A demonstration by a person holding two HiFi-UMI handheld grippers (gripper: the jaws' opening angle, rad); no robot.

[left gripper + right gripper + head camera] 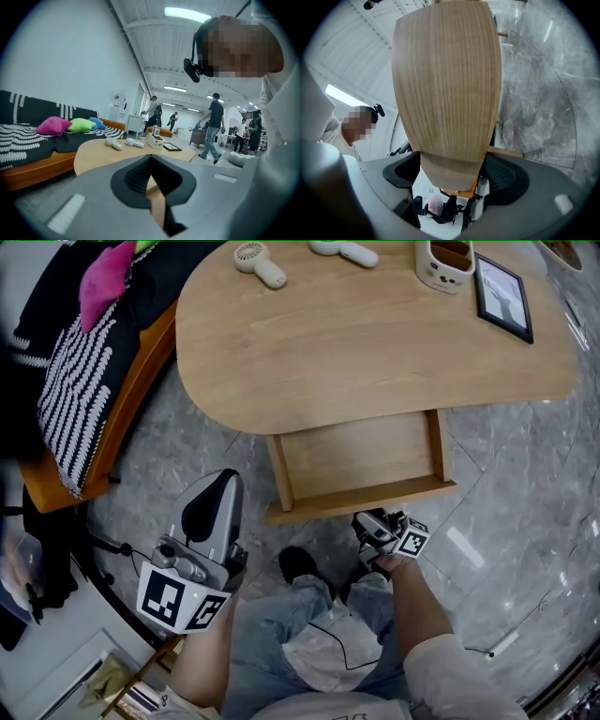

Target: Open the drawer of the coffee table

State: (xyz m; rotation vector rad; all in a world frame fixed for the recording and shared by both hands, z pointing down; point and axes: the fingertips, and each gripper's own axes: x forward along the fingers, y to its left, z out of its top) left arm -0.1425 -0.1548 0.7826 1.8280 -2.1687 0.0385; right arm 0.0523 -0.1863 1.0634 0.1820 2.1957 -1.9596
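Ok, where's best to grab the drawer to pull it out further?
Take the front board of the drawer by its lower edge, near the middle, coming from below on the person's side. No handle shows, and that edge is a thin flat lip; the right gripper straddles it, jaws open.

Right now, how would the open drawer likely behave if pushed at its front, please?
The drawer looks like rigid wood, so it should not flex. Pulled out and seemingly empty, it probably slides back lightly. Pushed at one corner it might skew, its front being wide.
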